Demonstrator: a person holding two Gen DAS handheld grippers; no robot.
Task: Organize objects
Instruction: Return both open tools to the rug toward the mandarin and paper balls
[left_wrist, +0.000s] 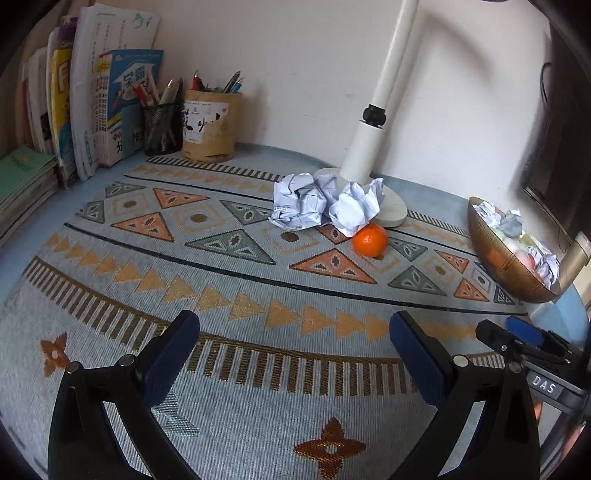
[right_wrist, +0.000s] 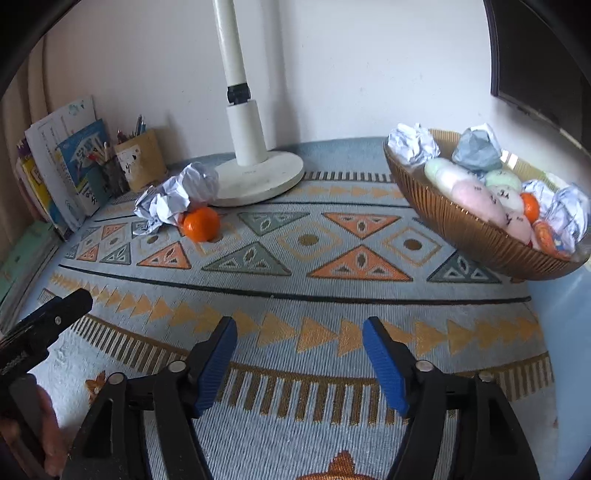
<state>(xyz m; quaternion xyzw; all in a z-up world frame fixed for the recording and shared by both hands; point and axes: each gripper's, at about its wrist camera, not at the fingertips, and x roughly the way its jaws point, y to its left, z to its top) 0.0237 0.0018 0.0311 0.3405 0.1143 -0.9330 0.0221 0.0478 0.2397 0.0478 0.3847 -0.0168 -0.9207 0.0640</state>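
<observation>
Left gripper (left_wrist: 295, 354): jaws spread, empty.
Right gripper (right_wrist: 300, 360): jaws apart, nothing between.
Done: ribbed amber bowl (right_wrist: 461, 229) already holds paper wads, pastel ovals, orange fruit.
Left: glossy mandarin (right_wrist: 201, 223) touching crumpled paper balls (right_wrist: 177, 199) beside lamp base (right_wrist: 266, 177).
Surface: woven patterned mat (right_wrist: 295, 295).

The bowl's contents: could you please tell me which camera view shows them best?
The right wrist view: the bowl tilts its open side to the camera, showing crumpled paper, pastel egg shapes and an orange piece. The left wrist view catches it at the right edge, mostly its outer wall.
</observation>
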